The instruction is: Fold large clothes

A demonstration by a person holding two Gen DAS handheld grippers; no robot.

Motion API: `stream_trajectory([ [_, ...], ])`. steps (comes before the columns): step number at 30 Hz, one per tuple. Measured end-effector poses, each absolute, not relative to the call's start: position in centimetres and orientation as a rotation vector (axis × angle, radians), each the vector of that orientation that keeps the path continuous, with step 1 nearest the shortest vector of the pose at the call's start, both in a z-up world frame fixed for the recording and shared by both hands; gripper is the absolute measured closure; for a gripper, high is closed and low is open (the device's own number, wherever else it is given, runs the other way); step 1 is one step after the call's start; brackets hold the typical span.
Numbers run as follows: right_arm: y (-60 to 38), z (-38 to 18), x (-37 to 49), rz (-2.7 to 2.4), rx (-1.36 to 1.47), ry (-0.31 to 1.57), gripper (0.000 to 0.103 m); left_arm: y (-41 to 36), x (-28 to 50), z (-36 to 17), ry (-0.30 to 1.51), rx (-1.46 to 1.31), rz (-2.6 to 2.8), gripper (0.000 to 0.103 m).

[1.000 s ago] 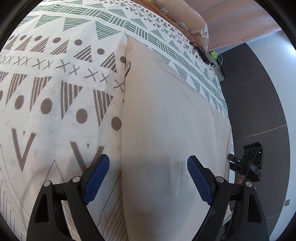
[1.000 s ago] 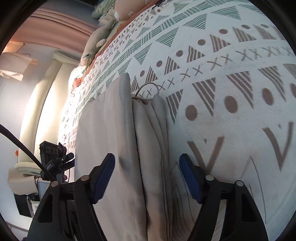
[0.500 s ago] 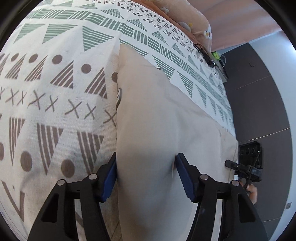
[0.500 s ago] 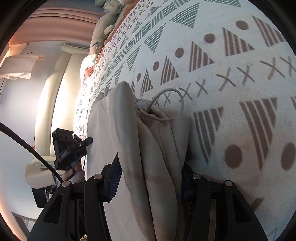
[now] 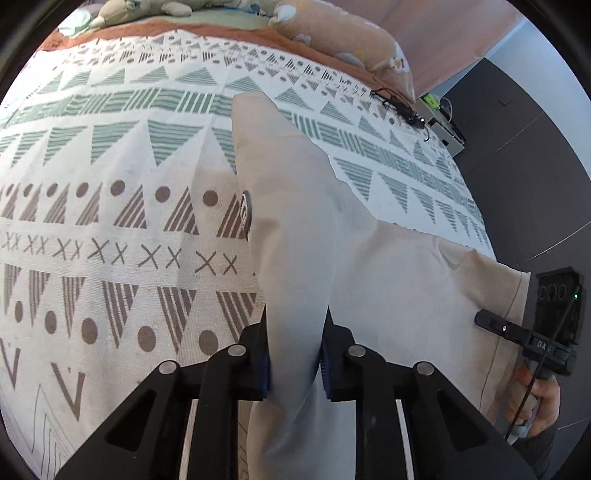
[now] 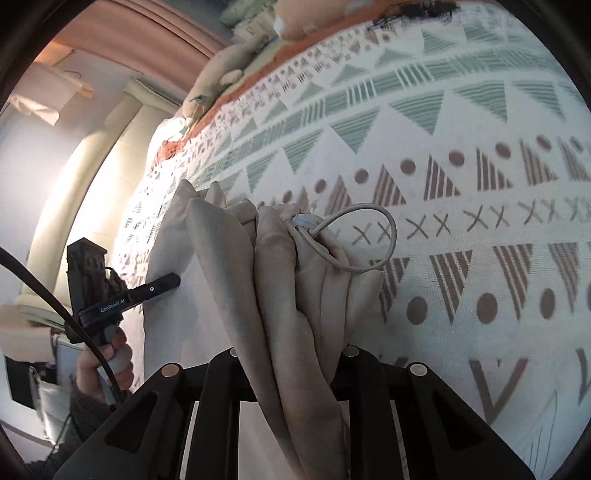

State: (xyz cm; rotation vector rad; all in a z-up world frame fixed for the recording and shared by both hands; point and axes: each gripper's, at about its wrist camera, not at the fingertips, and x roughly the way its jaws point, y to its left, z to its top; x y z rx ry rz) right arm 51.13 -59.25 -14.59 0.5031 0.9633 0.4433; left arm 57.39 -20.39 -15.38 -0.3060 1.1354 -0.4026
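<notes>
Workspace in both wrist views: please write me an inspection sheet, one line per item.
Surface: bed cover with printed triangles, dots and crosses.
Job's things: beige garment lifted in bunched folds; drawstring loop sticks out.
Clutter: plush toy and pillow at the far end.
Grippers: left tongs and right tongs both shut on the garment.
Cables: black cable at the left gripper.
Surroundings: pink curtain, dark wall.

A patterned bedspread [image 5: 110,229] covers the bed; a pillow [image 5: 343,40] and plush toy [image 6: 218,79] lie at its far edge.
</notes>
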Motion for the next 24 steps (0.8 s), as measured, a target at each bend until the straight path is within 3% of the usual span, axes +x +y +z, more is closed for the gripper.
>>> stream_trajectory([
  [24,-48.3,-3.9,28.7,0.266,0.337,0.51,0.091,-11.7,47.4,-0.3,0.806,-0.328,-0.542,0.086],
])
